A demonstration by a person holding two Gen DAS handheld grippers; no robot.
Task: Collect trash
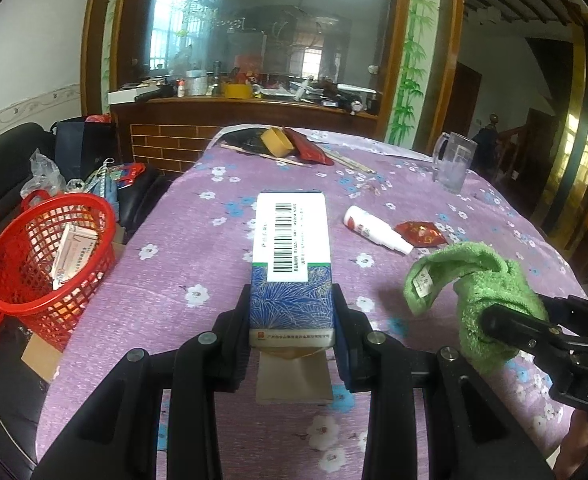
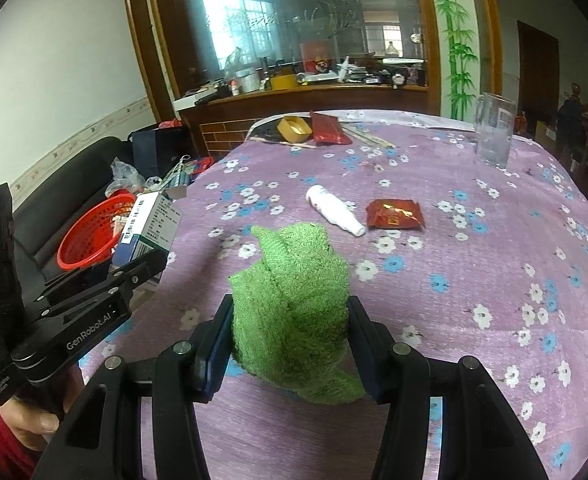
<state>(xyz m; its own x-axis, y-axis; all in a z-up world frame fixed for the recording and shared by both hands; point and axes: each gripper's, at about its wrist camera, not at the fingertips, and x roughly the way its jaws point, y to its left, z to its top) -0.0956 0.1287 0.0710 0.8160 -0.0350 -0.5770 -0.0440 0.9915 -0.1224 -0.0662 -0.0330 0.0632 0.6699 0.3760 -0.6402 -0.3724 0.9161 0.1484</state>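
The bench is edged at left by the red basket. Carry the box — clamped in the left hand-held gripper — leftward over it, then release. The right hand-held gripper grips the green cloth.

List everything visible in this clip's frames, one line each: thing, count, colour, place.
carton: 1, white and blue, clamped in left hand-held gripper
towel: 1, green, clamped in right hand-held gripper
basket: 1, red, beside the table's left edge, a small box inside
spray bottle: 1, white, lying mid-table
snack packet: 1, red, right of the bottle
glass mug: 1, clear, far right of table
tape roll: 1, yellow, far end
tablecloth: 1, purple, floral
left hand-held gripper: 1, black
right hand-held gripper: 1, black
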